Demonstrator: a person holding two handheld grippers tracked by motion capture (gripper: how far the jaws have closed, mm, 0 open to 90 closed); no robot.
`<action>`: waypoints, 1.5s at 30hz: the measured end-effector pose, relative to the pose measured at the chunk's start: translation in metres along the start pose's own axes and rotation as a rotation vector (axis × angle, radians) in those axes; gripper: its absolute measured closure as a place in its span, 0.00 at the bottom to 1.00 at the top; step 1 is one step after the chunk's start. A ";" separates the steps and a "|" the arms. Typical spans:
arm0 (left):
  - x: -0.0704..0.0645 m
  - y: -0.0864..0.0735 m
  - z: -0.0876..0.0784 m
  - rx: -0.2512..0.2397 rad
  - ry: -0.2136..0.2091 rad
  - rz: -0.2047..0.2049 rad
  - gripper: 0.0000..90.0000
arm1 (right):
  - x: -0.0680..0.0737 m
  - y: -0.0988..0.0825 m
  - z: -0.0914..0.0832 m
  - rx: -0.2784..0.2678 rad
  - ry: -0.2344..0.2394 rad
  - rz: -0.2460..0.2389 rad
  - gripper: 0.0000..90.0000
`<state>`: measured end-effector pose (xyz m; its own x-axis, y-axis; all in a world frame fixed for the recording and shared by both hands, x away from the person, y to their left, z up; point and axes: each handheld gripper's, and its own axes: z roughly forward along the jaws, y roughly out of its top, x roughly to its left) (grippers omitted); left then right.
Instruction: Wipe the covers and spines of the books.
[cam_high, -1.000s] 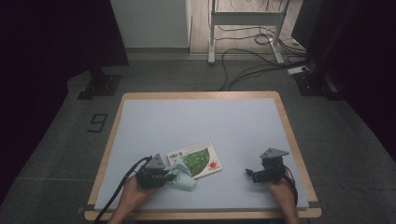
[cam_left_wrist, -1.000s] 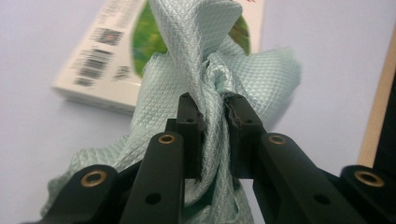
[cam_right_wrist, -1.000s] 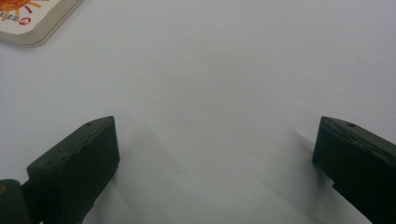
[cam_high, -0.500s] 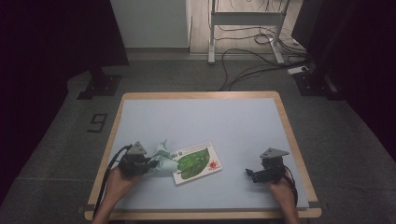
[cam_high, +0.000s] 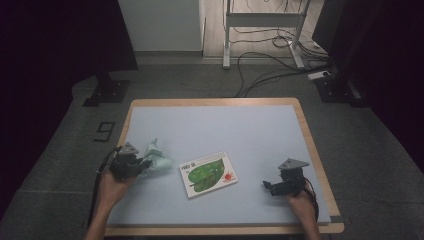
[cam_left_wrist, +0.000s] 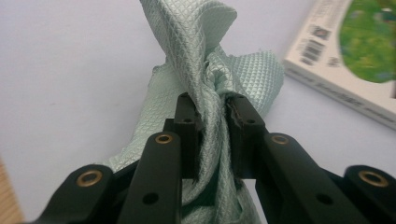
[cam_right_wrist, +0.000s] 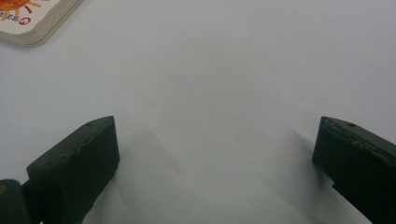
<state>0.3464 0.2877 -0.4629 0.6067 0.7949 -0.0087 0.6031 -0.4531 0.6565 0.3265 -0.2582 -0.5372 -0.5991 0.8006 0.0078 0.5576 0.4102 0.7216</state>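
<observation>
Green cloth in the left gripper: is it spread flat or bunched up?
Bunched up. The green cloth is gathered into folds and pinched between the closed jaws of the left gripper, one corner sticking up, beside the book.

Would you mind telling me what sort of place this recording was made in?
Probably a lab or recording studio, not a home: a padded table on grey carpet, black curtains at the sides, and loose cables under a metal frame behind it.
</observation>
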 end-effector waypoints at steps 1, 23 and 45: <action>0.002 0.000 0.001 -0.006 0.000 -0.009 0.84 | 0.000 0.000 0.000 0.000 0.000 0.000 0.00; 0.010 -0.017 0.045 0.042 -0.039 -0.073 0.66 | 0.000 0.000 0.000 0.000 0.000 0.000 0.00; -0.030 0.032 0.017 -0.022 -0.160 0.059 0.10 | 0.000 0.000 0.000 -0.001 0.000 0.001 0.00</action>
<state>0.3563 0.2429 -0.4547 0.7164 0.6921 -0.0881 0.5536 -0.4871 0.6755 0.3265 -0.2582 -0.5372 -0.5987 0.8010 0.0083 0.5578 0.4094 0.7220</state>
